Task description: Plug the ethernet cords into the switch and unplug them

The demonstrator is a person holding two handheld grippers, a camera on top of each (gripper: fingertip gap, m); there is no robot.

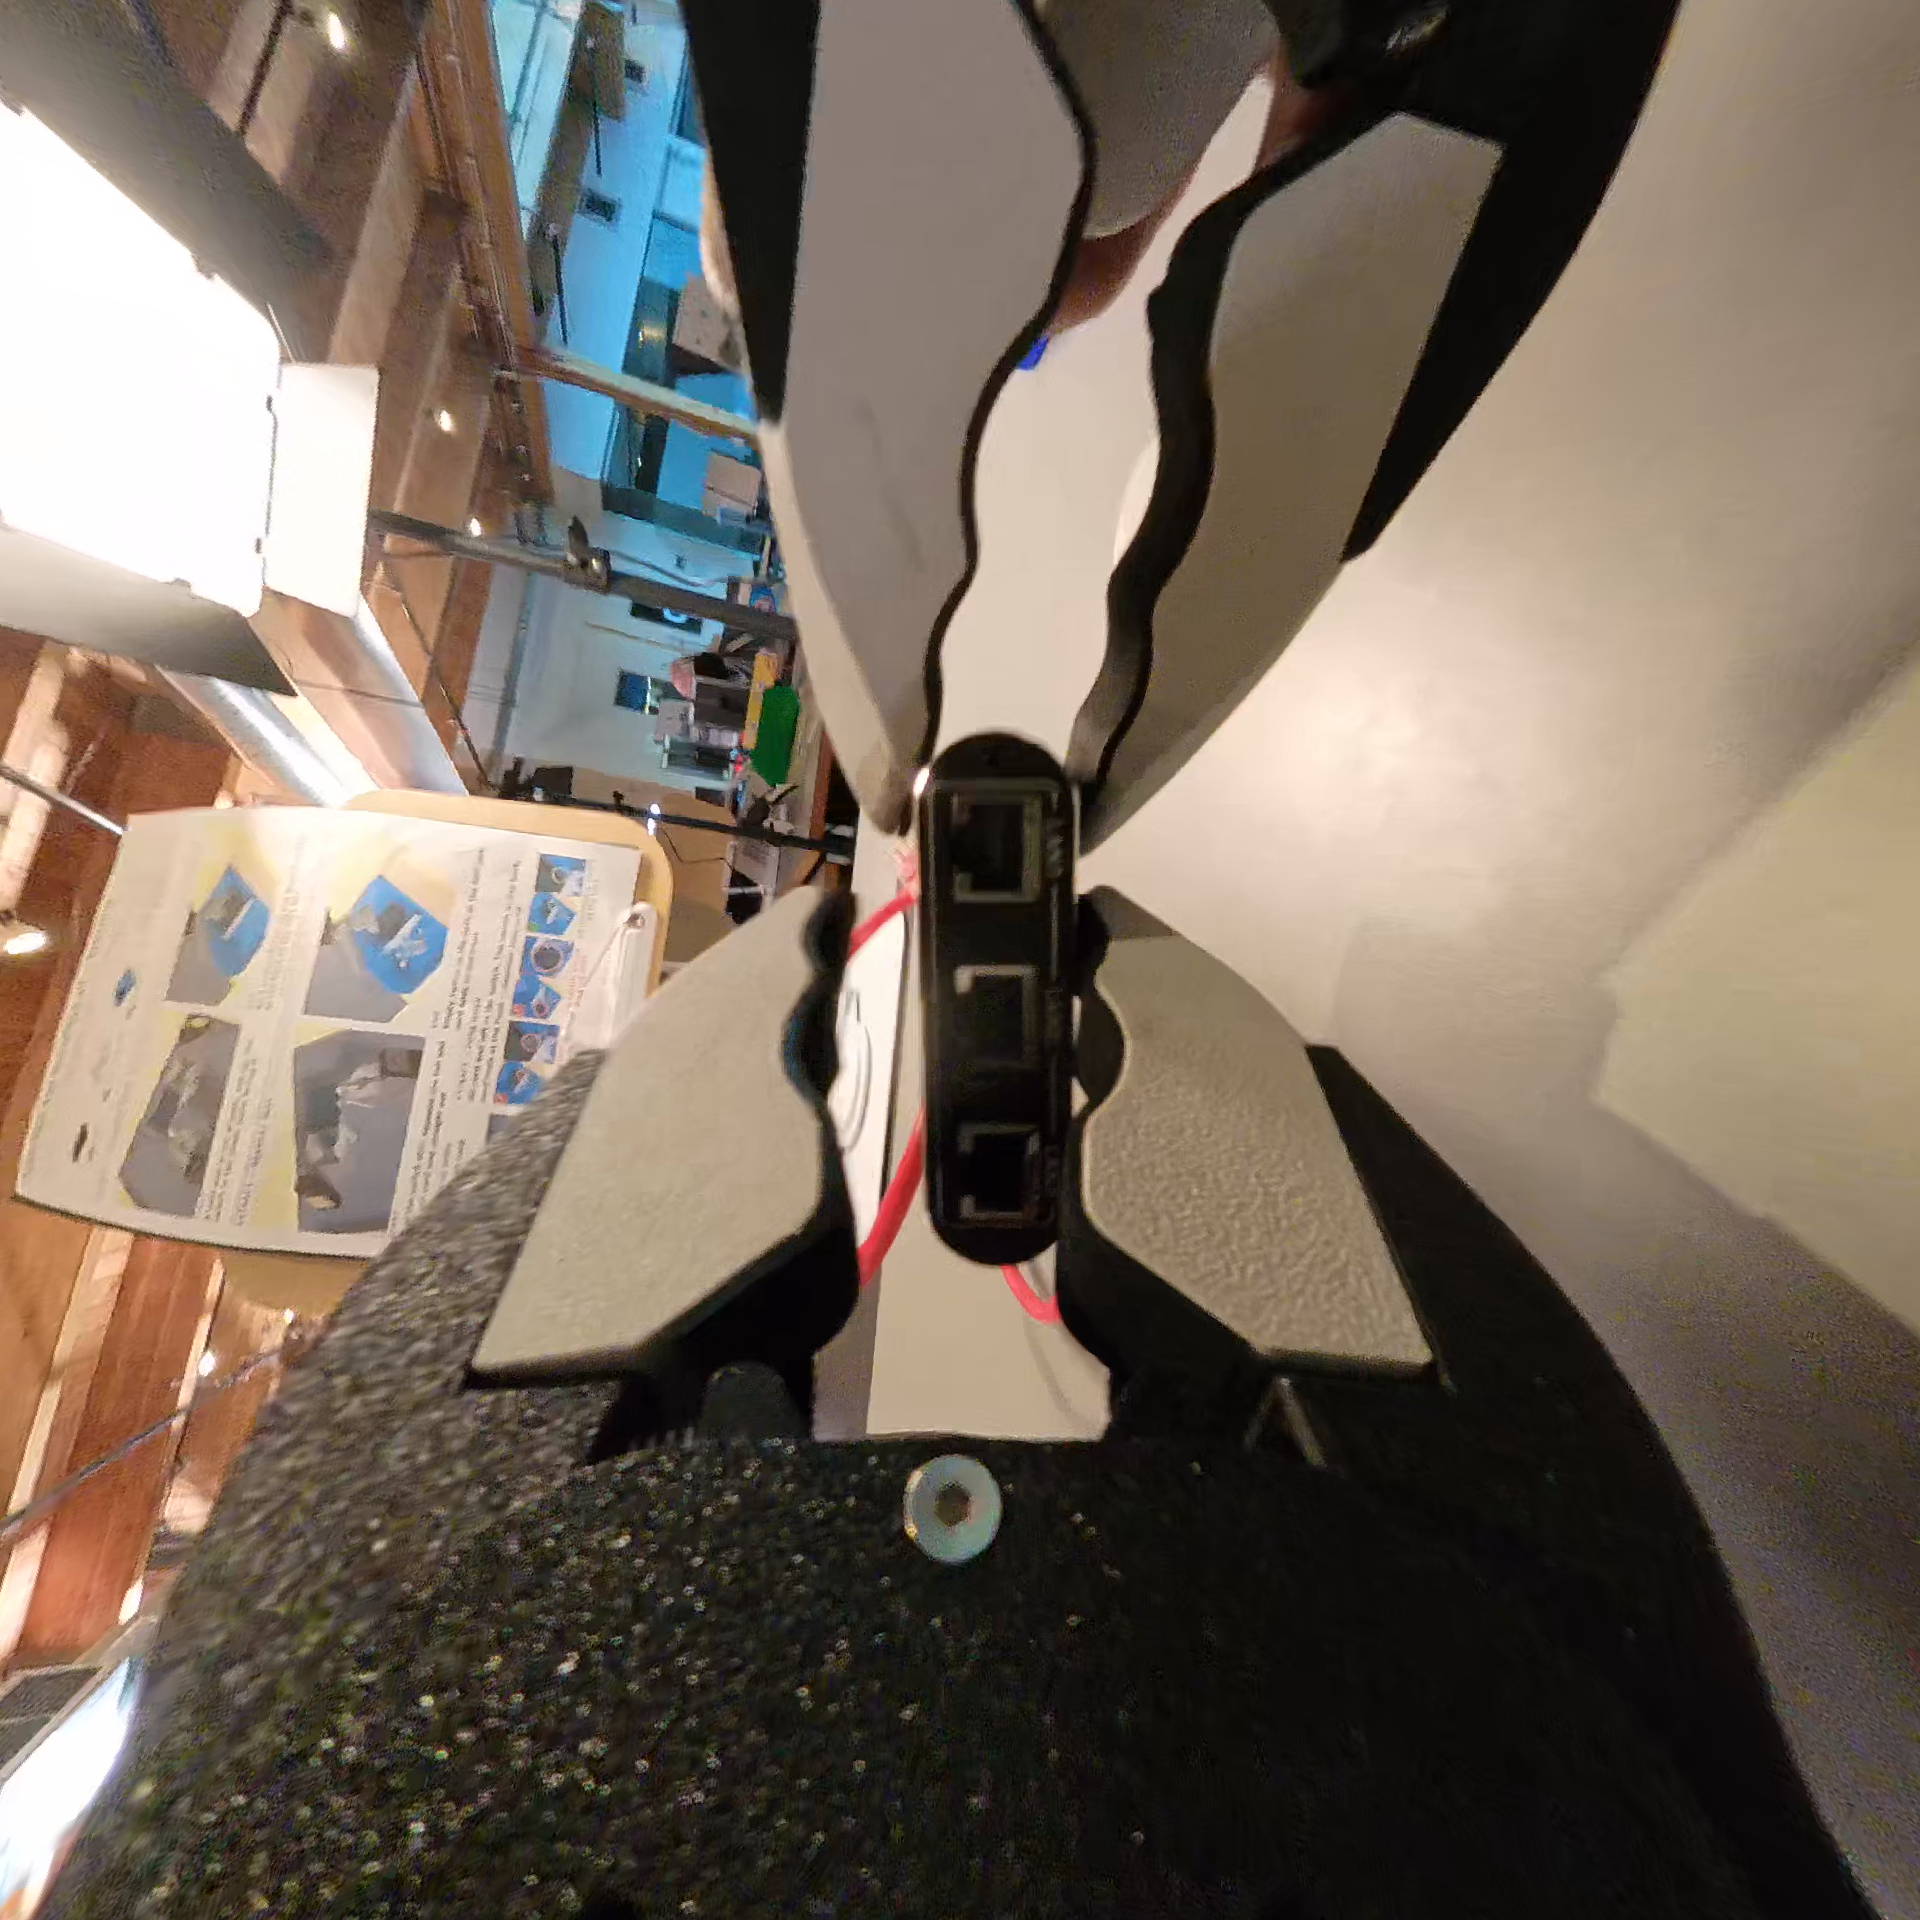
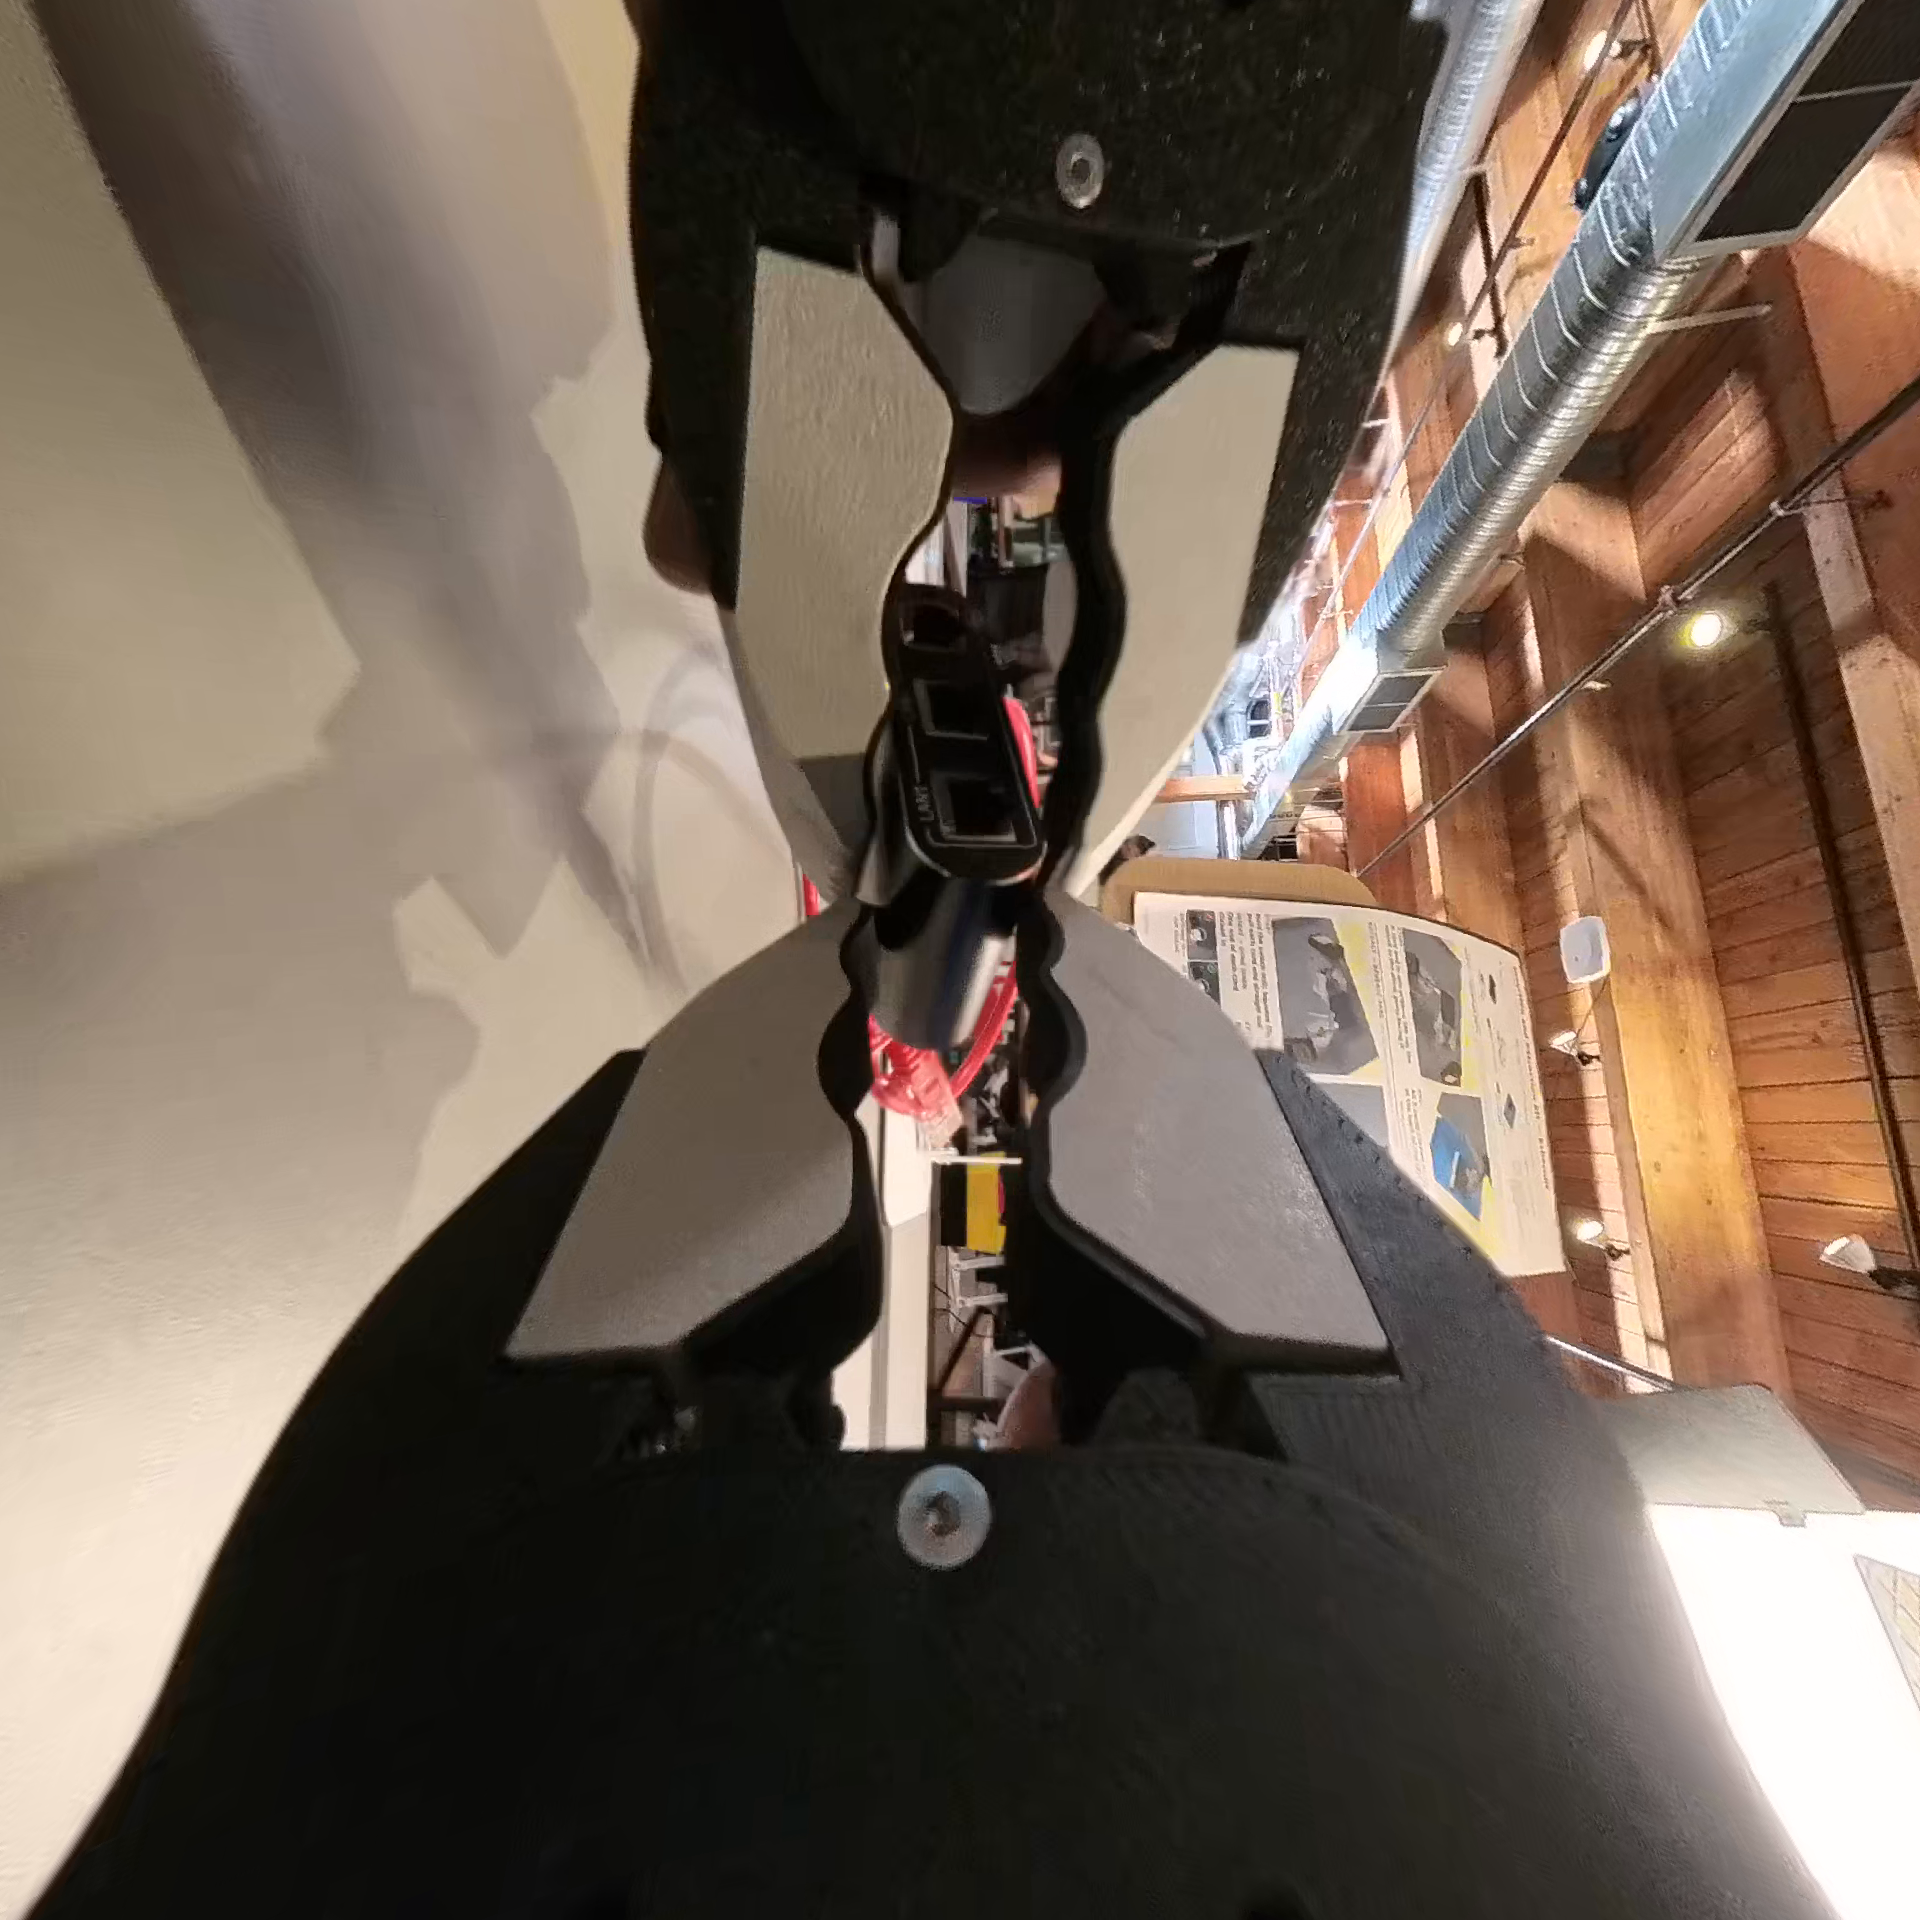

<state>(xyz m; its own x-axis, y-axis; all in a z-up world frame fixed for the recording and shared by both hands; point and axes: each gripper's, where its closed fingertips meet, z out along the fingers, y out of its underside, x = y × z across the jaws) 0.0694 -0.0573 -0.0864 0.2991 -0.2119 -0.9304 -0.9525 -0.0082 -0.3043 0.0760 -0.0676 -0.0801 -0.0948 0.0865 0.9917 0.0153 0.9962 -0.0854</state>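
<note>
The black switch (image 1: 997, 1049), with three empty ports facing the left wrist camera, hangs in the air between both grippers. My left gripper (image 1: 956, 914) sits around its sides. Its right finger touches the switch, and a gap on the other side shows the table and the red ethernet cord (image 1: 894, 1195). My right gripper (image 1: 992, 790) comes in from the opposite side with both tips pinched on the switch's far end. In the right wrist view my right gripper (image 2: 940, 925) is shut on the black, blue and silver end of the switch (image 2: 961, 769). The left gripper (image 2: 951, 873) flanks it. The cord's (image 2: 914, 1081) clear plug (image 2: 935, 1122) lies unplugged.
A white table (image 1: 1455, 831) lies under the grippers. A poster board (image 1: 332, 1008) stands beyond its edge and also shows in the right wrist view (image 2: 1382, 1070). A wooden wall and a metal duct (image 2: 1538, 395) are far behind. A hand (image 1: 1101, 270) holds the right gripper.
</note>
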